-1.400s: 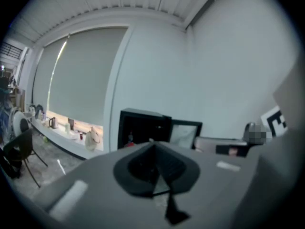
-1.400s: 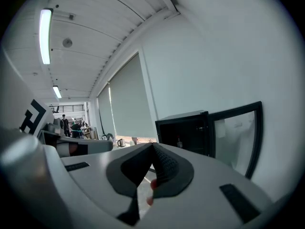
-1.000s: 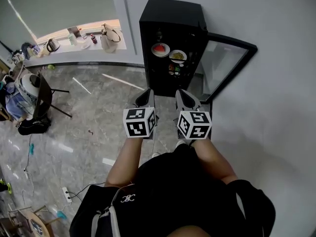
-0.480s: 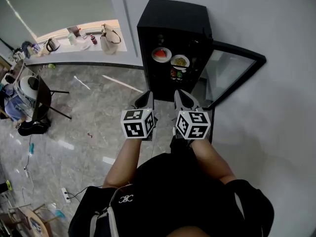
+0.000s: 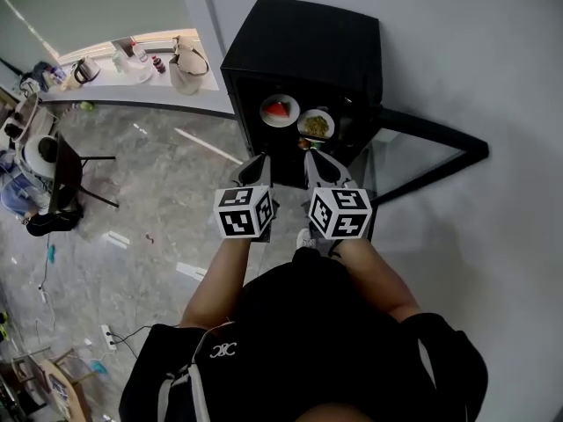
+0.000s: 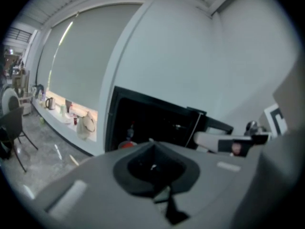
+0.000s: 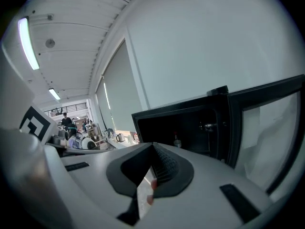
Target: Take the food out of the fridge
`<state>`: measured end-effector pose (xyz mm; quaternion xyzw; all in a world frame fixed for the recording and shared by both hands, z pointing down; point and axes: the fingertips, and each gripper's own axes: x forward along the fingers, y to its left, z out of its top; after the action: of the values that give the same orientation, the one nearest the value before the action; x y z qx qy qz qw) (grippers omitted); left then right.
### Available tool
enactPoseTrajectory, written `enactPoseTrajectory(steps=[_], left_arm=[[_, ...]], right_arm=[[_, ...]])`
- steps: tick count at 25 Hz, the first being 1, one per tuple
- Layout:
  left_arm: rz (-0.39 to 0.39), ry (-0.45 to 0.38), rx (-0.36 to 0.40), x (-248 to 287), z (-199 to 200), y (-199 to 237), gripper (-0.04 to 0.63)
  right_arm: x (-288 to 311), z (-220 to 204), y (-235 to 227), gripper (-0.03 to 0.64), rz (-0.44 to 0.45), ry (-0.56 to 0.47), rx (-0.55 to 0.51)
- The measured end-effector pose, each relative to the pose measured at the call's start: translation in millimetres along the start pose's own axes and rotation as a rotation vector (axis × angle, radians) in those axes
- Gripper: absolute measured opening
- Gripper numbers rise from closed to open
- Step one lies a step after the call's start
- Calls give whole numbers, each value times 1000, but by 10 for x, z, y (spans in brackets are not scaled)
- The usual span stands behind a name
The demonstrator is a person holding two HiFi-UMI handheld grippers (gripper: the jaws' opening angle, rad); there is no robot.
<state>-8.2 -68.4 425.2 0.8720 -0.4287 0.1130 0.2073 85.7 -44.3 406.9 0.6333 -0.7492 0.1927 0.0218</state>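
Left gripper [image 5: 258,167], right gripper [image 5: 317,162] — jaws together, empty; inside fridge [image 5: 299,42], red-food plate [image 5: 279,110] ahead of left — green-food plate [image 5: 316,125] ahead of right.

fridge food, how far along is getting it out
Done: the fridge door stands open. In hand: nothing; the left gripper and right gripper are both shut and empty, held short of the fridge. Left: the plate of red food and the plate of greenish food both sit inside, untouched.
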Motion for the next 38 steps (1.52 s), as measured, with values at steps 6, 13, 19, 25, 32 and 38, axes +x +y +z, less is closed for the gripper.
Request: enactPoseTrajectory(steps=[6, 13, 19, 25, 32, 38], left_arm=[[-38, 13, -256, 637, -216, 81, 21], [-55, -61, -866, 1161, -653, 525, 90], [-44, -68, -1143, 1757, -1118, 949, 276], [70, -36, -1308, 2406, -1662, 1315, 314], [114, -34, -1343, 2985, -1983, 1543, 334], [122, -64, -1392, 3205, -1986, 1617, 342]], right_arm=[[379, -11, -367, -5, 57, 61, 3], [712, -139, -584, -5, 93, 136, 27], [850, -281, -589, -3, 107, 213, -10], [892, -511, -466, -3, 154, 284, -88], [1005, -804, -590, -4, 134, 341, -104], [988, -925, -785, -4, 88, 371, -82]])
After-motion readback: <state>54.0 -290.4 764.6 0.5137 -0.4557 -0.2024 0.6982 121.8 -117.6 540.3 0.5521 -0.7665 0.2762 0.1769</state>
